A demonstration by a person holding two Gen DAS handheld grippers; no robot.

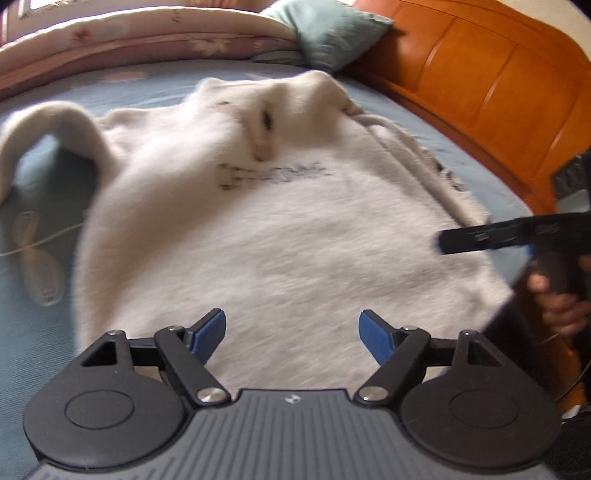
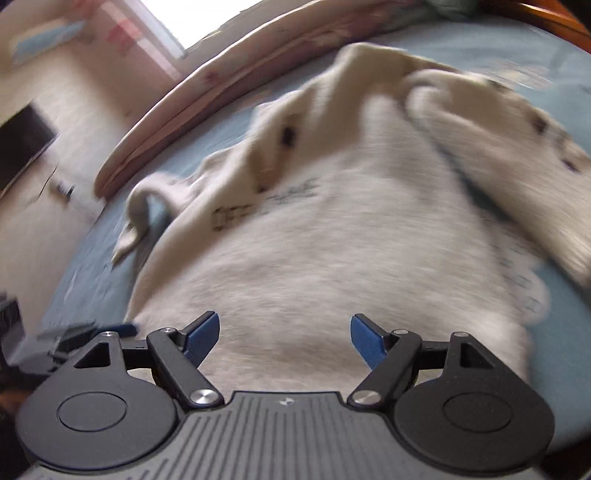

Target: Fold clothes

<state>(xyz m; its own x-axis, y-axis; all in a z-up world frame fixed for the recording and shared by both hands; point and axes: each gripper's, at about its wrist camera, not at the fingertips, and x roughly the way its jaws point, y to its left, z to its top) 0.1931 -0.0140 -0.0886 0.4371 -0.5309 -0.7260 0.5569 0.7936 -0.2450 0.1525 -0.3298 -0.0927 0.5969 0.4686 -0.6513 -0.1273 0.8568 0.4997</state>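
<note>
A white fuzzy sweater (image 1: 277, 229) with black lettering (image 1: 273, 173) lies spread on the blue bed sheet (image 1: 33, 332). Its left sleeve (image 1: 55, 122) arches up off the sheet. In the right wrist view the sweater (image 2: 314, 258) has its right sleeve (image 2: 498, 147) lying across the body. My left gripper (image 1: 291, 317) hovers open over the near hem with nothing between its blue pads. My right gripper (image 2: 283, 317) is also open and empty over the hem. A black finger (image 1: 491, 236) of the right gripper shows at the sweater's right edge, held by a hand (image 1: 561, 302).
An orange wooden headboard (image 1: 480, 81) runs along the right. A teal pillow (image 1: 332, 29) and a pink floral quilt (image 1: 147, 33) lie at the far side of the bed. A dark screen (image 2: 22, 140) stands beyond the bed's left edge.
</note>
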